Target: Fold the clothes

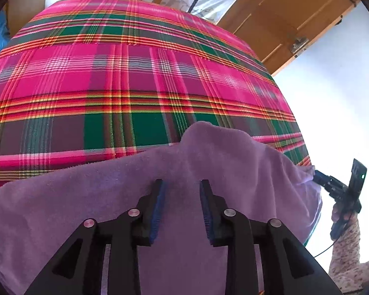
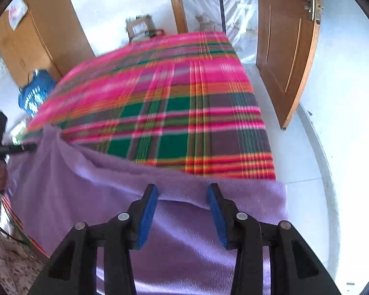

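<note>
The soft purple fleece garment [image 1: 209, 162] lay along the near edge of the pink-and-green plaid-covered bed [image 1: 125, 78]; both the left gripper [image 1: 182, 191] and right gripper [image 2: 182, 195] stood part-open, holding nothing; light, limp, probably best pinched at the corners.

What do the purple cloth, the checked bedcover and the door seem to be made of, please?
Purple cloth: soft fleece or terry, judging by its matte, fuzzy nap and limp folds. Checked bedcover: woven fabric, probably cotton or a blend, with a flat weave and crisp pink, green and orange stripes. Door: wood or wood veneer, smooth with a slight sheen, with grain and panels visible.
</note>
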`<act>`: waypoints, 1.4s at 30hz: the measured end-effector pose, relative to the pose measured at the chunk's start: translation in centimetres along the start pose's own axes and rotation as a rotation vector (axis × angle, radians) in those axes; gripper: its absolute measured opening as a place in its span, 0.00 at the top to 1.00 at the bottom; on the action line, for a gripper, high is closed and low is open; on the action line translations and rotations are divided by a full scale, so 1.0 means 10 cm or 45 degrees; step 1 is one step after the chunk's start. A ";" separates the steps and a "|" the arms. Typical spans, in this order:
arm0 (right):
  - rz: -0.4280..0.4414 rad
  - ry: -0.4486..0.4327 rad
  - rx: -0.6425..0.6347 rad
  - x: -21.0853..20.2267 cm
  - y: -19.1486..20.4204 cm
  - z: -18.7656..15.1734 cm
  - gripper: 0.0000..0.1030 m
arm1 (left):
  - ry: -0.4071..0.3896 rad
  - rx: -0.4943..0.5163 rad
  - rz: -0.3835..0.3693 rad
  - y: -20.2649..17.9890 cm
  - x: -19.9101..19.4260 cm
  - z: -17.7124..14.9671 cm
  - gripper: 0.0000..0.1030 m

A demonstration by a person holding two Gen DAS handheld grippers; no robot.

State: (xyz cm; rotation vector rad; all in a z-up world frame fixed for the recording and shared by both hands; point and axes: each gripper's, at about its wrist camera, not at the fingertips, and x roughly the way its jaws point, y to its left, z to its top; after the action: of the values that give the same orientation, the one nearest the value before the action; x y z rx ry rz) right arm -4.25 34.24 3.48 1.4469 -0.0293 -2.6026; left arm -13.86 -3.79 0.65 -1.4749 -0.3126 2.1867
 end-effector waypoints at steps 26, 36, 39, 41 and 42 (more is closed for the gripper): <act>-0.188 -0.067 -0.009 0.05 0.15 0.12 0.98 | -0.022 -0.063 -0.004 0.03 0.00 0.00 0.69; -0.290 -0.018 0.094 0.16 0.04 0.16 0.97 | -0.034 -0.070 -0.004 0.03 0.00 -0.01 0.69; -0.358 -0.029 0.133 0.11 0.00 0.15 0.97 | -0.035 -0.068 0.004 0.03 0.00 -0.02 0.69; -0.363 -0.055 0.177 0.02 -0.05 0.11 0.95 | -0.030 -0.057 0.018 0.01 -0.01 -0.03 0.69; -0.365 -0.068 0.199 -0.03 -0.07 0.10 0.95 | -0.027 -0.051 0.026 0.00 -0.02 -0.04 0.69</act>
State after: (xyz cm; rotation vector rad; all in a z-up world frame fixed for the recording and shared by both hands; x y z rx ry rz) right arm -5.01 34.97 4.21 1.5322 -0.0355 -2.9281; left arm -13.45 -3.87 0.66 -1.4835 -0.3521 2.2255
